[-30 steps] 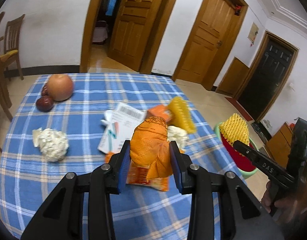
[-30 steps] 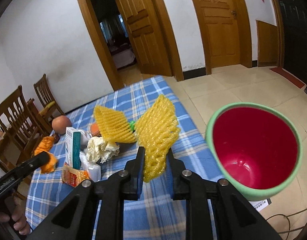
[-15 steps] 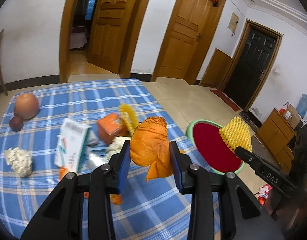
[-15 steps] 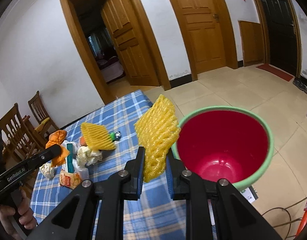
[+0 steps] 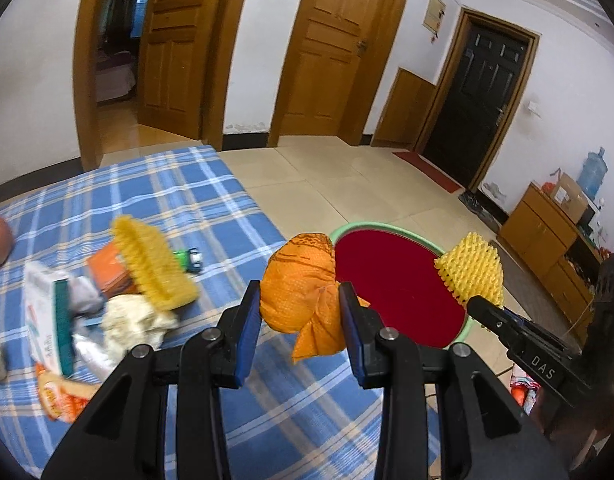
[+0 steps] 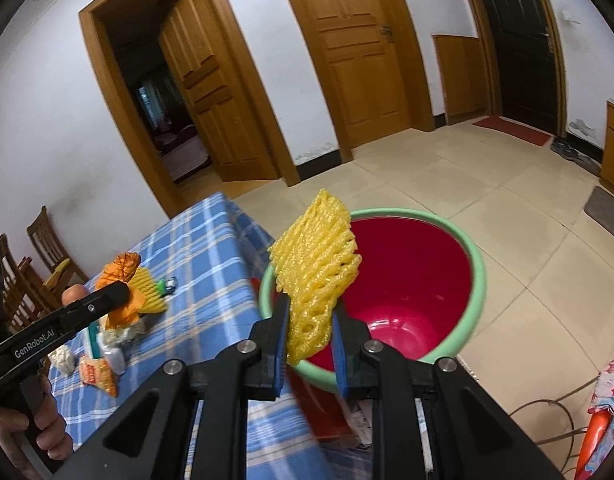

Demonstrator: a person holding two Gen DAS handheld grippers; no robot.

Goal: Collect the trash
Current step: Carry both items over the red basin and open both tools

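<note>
My left gripper (image 5: 301, 322) is shut on a crumpled orange mesh bag (image 5: 299, 292), held above the table's right edge, just left of the red bin with a green rim (image 5: 399, 288). My right gripper (image 6: 309, 330) is shut on a yellow foam fruit net (image 6: 317, 268), held over the near rim of the bin (image 6: 427, 280). The net also shows in the left wrist view (image 5: 469, 274). The orange bag shows in the right wrist view (image 6: 121, 280) too.
A blue plaid table (image 5: 179, 200) holds more trash: another yellow net (image 5: 155, 264), white crumpled paper (image 5: 135, 320), a white-green box (image 5: 51, 316), an orange box (image 5: 109, 272), a snack wrapper (image 5: 61, 396). Tiled floor and wooden doors lie beyond. Chairs (image 6: 47, 248) stand far left.
Both grippers have swung right, away from the table's middle toward the bin. The orange bag and the yellow net have travelled with them and now sit at the bin's rim.
</note>
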